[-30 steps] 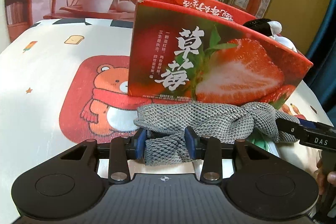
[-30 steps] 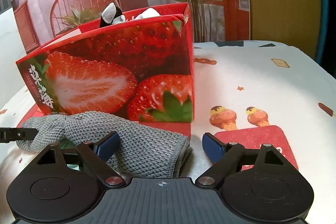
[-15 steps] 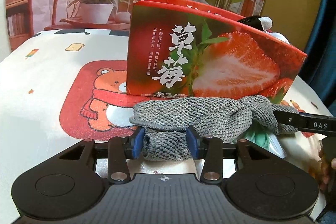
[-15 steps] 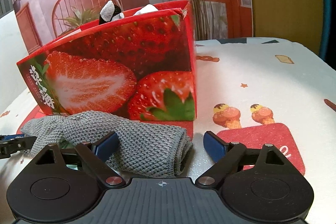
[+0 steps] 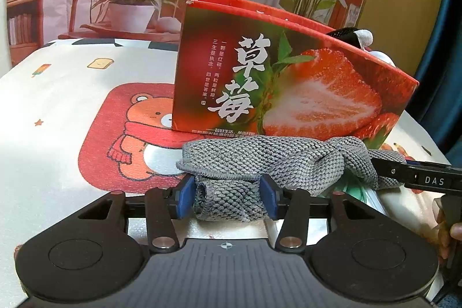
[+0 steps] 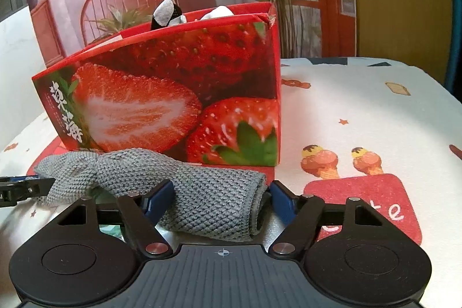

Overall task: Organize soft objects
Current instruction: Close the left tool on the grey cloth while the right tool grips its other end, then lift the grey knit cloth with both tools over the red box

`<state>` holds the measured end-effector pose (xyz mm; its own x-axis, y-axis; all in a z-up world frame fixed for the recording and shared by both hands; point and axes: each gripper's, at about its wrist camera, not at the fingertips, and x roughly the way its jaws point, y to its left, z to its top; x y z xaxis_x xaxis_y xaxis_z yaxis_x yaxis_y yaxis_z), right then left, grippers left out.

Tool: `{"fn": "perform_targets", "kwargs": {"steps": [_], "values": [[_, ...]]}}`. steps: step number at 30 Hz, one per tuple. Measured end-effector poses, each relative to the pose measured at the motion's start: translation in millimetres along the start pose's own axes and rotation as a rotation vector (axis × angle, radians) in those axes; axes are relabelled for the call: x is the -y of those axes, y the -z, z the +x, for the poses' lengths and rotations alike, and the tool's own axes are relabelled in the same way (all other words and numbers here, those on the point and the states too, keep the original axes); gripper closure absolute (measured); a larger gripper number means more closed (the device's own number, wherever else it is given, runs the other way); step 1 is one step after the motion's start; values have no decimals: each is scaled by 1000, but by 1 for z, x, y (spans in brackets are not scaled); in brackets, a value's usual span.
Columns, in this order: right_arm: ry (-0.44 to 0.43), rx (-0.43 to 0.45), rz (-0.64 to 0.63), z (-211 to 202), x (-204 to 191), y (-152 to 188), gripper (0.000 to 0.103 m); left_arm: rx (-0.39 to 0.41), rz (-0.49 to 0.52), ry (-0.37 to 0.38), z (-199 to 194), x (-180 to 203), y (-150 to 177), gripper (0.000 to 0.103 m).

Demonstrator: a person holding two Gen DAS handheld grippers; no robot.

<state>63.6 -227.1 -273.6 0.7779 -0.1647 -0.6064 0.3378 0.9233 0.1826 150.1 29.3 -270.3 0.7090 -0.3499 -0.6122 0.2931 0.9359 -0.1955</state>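
A grey knitted cloth (image 5: 260, 160) lies bunched on the table in front of a red strawberry-print box (image 5: 288, 88). My left gripper (image 5: 228, 197) is shut on the cloth's left end. In the right wrist view my right gripper (image 6: 221, 199) has its jaws around the cloth's folded right end (image 6: 213, 201), both pads at the fabric; the box (image 6: 173, 106) stands just behind. A black and white soft item (image 6: 166, 15) sticks out of the box top, also seen in the left wrist view (image 5: 355, 36).
The table wears a white cloth with a red bear patch (image 5: 127, 134) and ice-cream prints (image 6: 340, 160). A green and white packet (image 5: 361, 192) lies under the grey cloth. A backdrop with a chair and plants stands behind the table.
My right gripper's jaws have narrowed around the cloth's right end. The cloth has lifted slightly and both grippers have come a little closer to the box.
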Motion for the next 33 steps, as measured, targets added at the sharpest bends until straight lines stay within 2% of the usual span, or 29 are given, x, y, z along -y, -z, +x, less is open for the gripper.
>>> {"fn": "perform_targets", "kwargs": {"steps": [4,5,6,11,17,19,24,33], "values": [[-18,5,6,-1,2,0,43,1,4,0,1,0,0,51],[-35,5,2,0,2,0,51,2,4,0,1,0,0,51],[-44,6,-8,0,1,1,54,3,3,2,1,0,0,52],[-50,19,-47,-1,-5,1,64,9,-12,6,2,-3,-1,55],[-53,28,-55,-3,-5,1,69,11,-10,-6,2,-2,-1,62],[-50,31,-64,-3,-7,2,71,8,-18,-17,1,-4,-2,74],[-39,44,-98,-9,-12,0,76,5,-10,-23,-6,-1,-7,87],[-91,134,-82,-42,-13,-20,77,117,40,-34,-47,11,-35,90]]}}
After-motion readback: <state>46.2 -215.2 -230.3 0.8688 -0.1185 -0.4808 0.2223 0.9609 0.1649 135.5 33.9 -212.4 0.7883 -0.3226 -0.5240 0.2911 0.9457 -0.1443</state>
